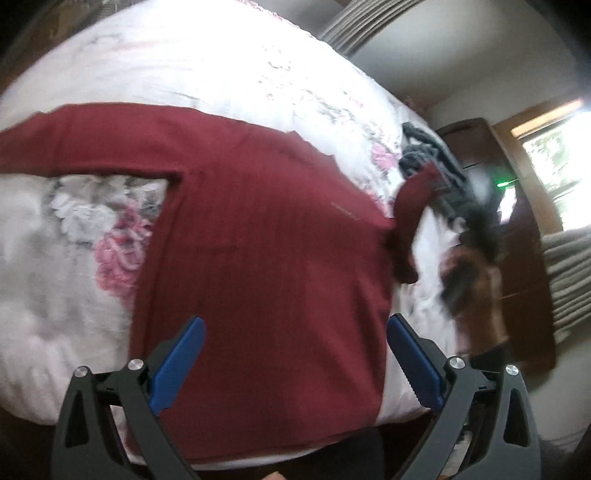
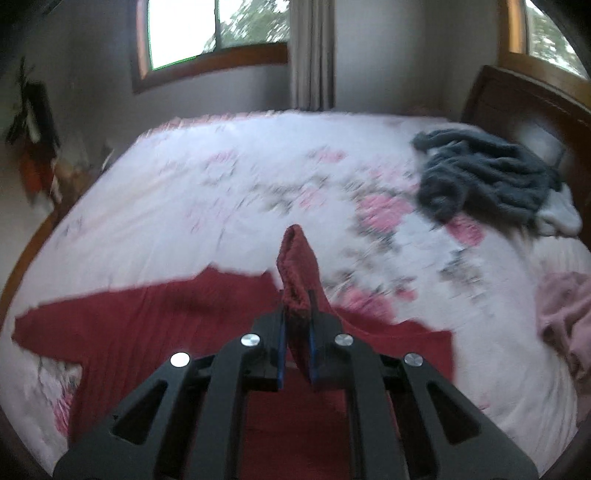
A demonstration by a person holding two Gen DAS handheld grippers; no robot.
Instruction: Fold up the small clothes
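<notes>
A: What do you see nearest to the left claw (image 1: 295, 325)?

B: Its two blue pads stand wide apart and hold nothing. Under them lies the red sweater (image 1: 258, 258), spread flat on the bed (image 1: 55, 295), with its lower edge at the near edge of the bed. One sleeve goes out flat to the left.

A: And the right claw (image 2: 296, 332)?

B: It is closed on the other sleeve (image 2: 297, 280) of the red sweater. The cuff stands up between the pads and above the fingertips. In the left view this sleeve is lifted off the bed at the right side of the sweater, and the right claw there is very blurred.

A: What lies further away?

B: The floral cover of the bed is bare in the middle. At the far right, near the wooden headboard (image 2: 517, 99), there is a dark grey garment (image 2: 480, 173) in a heap, touching something white. A pink cloth (image 2: 565, 314) lies at the right edge, well apart from the sweater. Behind the bed are a window (image 2: 214, 33) and a curtain (image 2: 314, 55).
</notes>
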